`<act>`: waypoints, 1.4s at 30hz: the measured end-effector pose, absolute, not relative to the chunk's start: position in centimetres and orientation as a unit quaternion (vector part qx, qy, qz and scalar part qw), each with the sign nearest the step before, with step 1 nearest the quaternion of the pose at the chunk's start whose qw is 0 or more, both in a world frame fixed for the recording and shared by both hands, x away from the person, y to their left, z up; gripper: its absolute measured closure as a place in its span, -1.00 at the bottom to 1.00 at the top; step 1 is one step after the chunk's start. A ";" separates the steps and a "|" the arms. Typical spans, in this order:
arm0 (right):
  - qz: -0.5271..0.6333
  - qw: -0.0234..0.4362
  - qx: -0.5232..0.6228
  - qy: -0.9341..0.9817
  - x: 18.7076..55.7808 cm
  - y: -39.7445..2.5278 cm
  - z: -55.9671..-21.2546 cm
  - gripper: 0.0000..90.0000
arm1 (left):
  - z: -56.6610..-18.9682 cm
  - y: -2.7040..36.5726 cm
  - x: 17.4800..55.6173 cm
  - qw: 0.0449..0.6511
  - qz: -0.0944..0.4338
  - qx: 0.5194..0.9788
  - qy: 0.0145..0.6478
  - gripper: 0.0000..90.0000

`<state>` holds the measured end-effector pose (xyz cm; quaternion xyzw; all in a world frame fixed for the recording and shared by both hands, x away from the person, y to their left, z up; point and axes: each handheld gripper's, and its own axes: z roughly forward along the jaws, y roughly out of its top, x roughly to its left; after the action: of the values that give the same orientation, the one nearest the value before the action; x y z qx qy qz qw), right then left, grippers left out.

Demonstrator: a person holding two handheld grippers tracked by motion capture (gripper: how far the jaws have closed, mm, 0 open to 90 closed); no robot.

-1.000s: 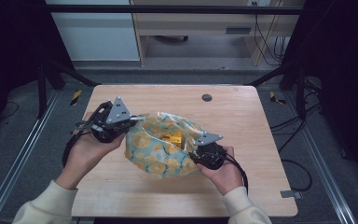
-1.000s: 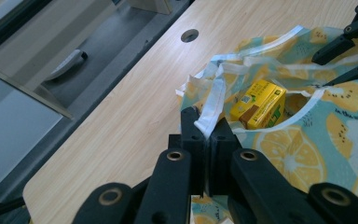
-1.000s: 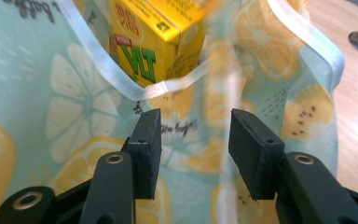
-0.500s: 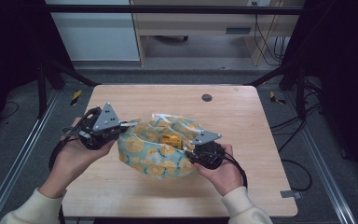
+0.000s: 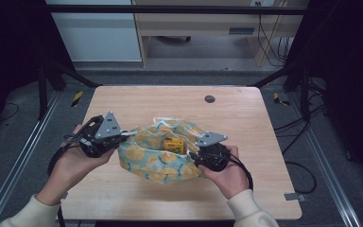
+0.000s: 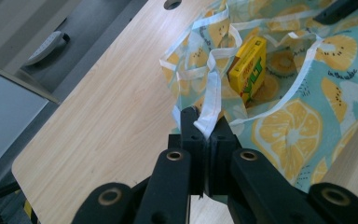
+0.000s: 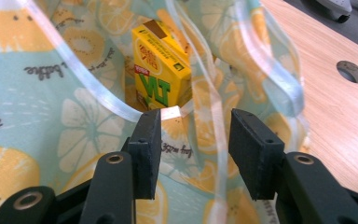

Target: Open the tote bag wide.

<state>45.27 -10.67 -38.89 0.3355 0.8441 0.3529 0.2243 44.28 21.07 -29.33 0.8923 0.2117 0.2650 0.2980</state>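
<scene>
A lemon-print fabric bag [image 5: 158,158] lies at the middle of the wooden table [image 5: 246,118], with a yellow drink carton [image 5: 174,144] standing inside its open mouth. The left tongs [image 6: 204,133], at the bag's 9 o'clock, are clamped on a white handle strap [image 6: 213,100] (pinched tight between the jaws). The right tongs [image 7: 193,135], at its 3 o'clock, stand narrowly apart at the bag's rim, gripping nothing.

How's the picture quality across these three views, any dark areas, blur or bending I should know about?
High view: the light wooden table is evenly lit, the surroundings fall into near black, and everything looks soft. Left gripper view: the left tool close up is slightly blurred, and the table edge curves from wide-angle distortion. Right gripper view: the yellow drink carton in the lemon-print fabric bag is fairly sharp, though its printing reads mirrored.
</scene>
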 end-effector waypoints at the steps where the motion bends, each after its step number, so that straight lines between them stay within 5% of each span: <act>1: 0.353 0.225 0.336 0.844 45.3 -10.8 -38.8 0.21 | -29.4 21.1 44.2 0.299 0.265 0.892 0.211 0.95; 13: 0.356 0.230 0.333 0.842 45.2 -10.9 -38.0 0.21 | -29.6 22.5 42.8 0.294 0.268 0.893 0.211 0.94; 42: 0.353 0.227 0.328 0.846 46.0 -10.7 -38.8 0.17 | -38.7 22.3 45.6 0.175 0.177 0.946 0.209 0.94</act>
<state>46.02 -10.66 -38.84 0.3282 0.8460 0.3534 0.2273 45.60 22.28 -38.71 0.9459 0.2086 0.1769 0.1747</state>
